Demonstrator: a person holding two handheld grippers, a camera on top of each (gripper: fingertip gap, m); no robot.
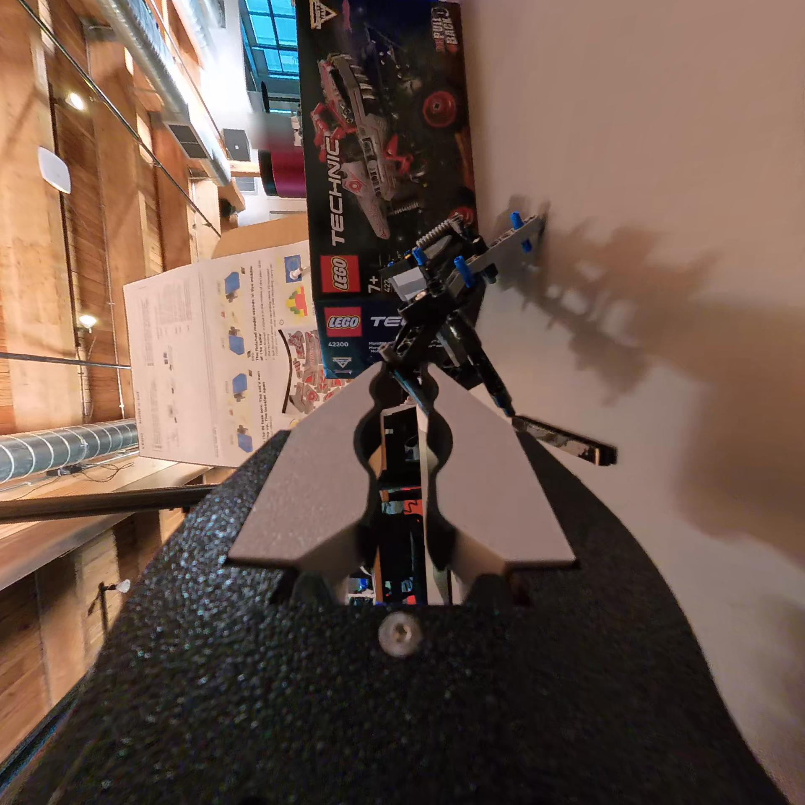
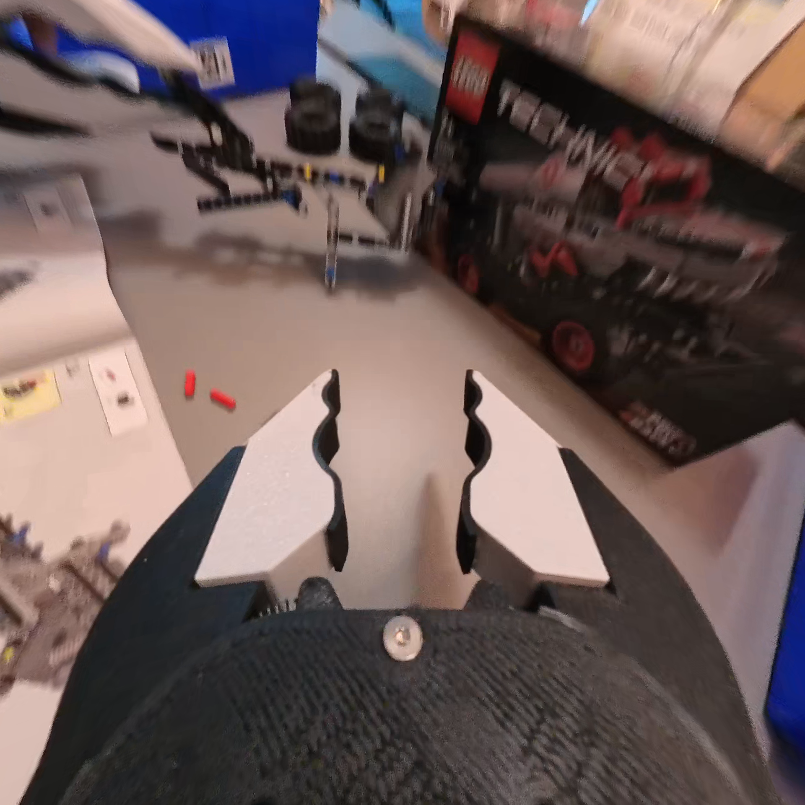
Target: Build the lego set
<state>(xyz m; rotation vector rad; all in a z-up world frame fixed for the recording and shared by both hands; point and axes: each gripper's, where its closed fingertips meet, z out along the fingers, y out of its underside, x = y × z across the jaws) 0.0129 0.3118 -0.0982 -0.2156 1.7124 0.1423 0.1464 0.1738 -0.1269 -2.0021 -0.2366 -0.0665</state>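
In the right wrist view, the Lego box (image 2: 610, 244) stood at the right. Two wheels (image 2: 344, 120) sat at the top middle, beside loose parts (image 2: 244, 174). Two small pins (image 2: 209, 390) lay at the left, near the paper sheets (image 2: 65, 392).

A pale tabletop (image 2: 392, 331) fills the foreground of the right wrist view, lit from above so that soft dark shadows spread across its surface. A blue panel (image 2: 244, 43) stands at its far edge. Seen in the left wrist view, which is rolled sideways, the room rises behind the table in warm wooden wall and ceiling boards (image 1: 26, 270), crossed by thin dark rods. A ribbed silver air duct (image 1: 65, 448) runs along the timber, with a second duct (image 1: 148, 48) farther off. Two small spotlights (image 1: 76, 101) glow against the boards, near a flat white disc-like fixture (image 1: 54, 169). A blue-tinted window (image 1: 272, 35) with dark frames shows beyond.
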